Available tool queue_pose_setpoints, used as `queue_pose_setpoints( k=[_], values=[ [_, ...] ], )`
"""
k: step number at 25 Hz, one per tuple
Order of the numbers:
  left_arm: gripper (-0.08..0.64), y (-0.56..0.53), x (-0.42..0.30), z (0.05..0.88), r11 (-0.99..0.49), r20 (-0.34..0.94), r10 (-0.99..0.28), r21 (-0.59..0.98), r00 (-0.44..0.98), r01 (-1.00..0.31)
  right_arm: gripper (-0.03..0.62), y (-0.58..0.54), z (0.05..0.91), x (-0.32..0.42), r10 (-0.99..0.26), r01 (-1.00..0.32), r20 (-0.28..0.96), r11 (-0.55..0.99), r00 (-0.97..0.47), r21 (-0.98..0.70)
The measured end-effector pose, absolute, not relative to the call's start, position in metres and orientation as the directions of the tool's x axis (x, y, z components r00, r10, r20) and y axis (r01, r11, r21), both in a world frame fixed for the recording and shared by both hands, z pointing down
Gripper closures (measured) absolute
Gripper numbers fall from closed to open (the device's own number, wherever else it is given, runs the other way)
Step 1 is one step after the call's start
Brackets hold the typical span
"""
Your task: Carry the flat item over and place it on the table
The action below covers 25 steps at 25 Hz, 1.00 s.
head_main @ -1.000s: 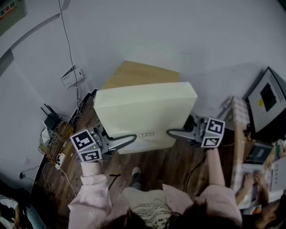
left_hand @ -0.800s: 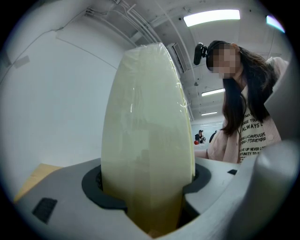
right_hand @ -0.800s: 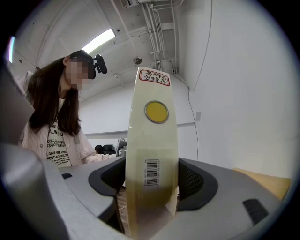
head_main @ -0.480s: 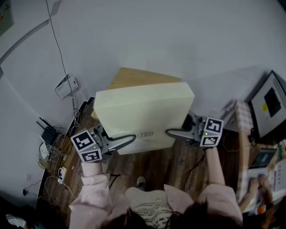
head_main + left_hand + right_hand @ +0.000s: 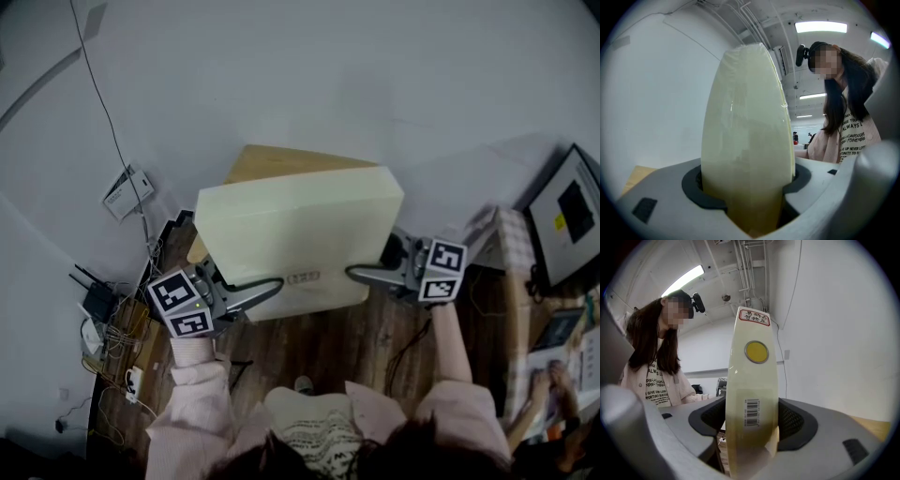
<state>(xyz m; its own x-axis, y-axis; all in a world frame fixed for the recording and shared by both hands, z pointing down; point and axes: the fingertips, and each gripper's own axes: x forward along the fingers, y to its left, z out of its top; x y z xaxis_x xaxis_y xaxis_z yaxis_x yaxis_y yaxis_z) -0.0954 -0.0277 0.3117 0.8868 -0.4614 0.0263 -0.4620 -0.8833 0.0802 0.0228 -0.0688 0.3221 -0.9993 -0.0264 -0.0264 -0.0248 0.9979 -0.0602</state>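
A flat cream box (image 5: 295,234) is held level in the air between both grippers, above the near part of a light wooden table (image 5: 272,161). My left gripper (image 5: 255,292) is shut on the box's near-left edge. My right gripper (image 5: 367,274) is shut on its near-right edge. In the left gripper view the box (image 5: 747,117) stands edge-on, and the pads of the left gripper (image 5: 747,187) press both its faces. The right gripper view shows the box's edge (image 5: 754,380) with a yellow round sticker and a barcode, clamped in the right gripper (image 5: 752,427).
The table stands against a white wall. A router and tangled cables (image 5: 98,305) lie on the wooden floor at the left. A small white box (image 5: 120,192) hangs on the wall. A monitor (image 5: 567,216) and a desk with another person's hand (image 5: 548,384) are at the right.
The view has shifted: the router and cables have slid down and left, the table and box sit slightly lower in view. Both grippers keep the same hold on the box.
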Motion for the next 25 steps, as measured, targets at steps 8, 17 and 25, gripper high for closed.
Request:
queue_pose_setpoints(
  k=[8, 17, 25],
  values=[
    [0.232, -0.059, -0.112, 0.317, -0.891, 0.019, -0.448, 0.068, 0.894, -0.449, 0.287, -0.099, 0.328, 0.007, -0.041, -0.040, -0.013, 0.998, -0.999, -0.051],
    [0.230, -0.085, -0.124, 0.325, -0.894, 0.032, -0.443, 0.061, 0.896, -0.444, 0.287, -0.124, 0.336, -0.006, -0.049, -0.048, -0.017, 0.997, -0.999, -0.058],
    [0.230, -0.115, -0.126, 0.337, -0.888, 0.027, -0.454, 0.070, 0.891, -0.454, 0.287, -0.154, 0.345, -0.010, -0.036, -0.036, -0.008, 0.997, -0.999, -0.068]
  ],
)
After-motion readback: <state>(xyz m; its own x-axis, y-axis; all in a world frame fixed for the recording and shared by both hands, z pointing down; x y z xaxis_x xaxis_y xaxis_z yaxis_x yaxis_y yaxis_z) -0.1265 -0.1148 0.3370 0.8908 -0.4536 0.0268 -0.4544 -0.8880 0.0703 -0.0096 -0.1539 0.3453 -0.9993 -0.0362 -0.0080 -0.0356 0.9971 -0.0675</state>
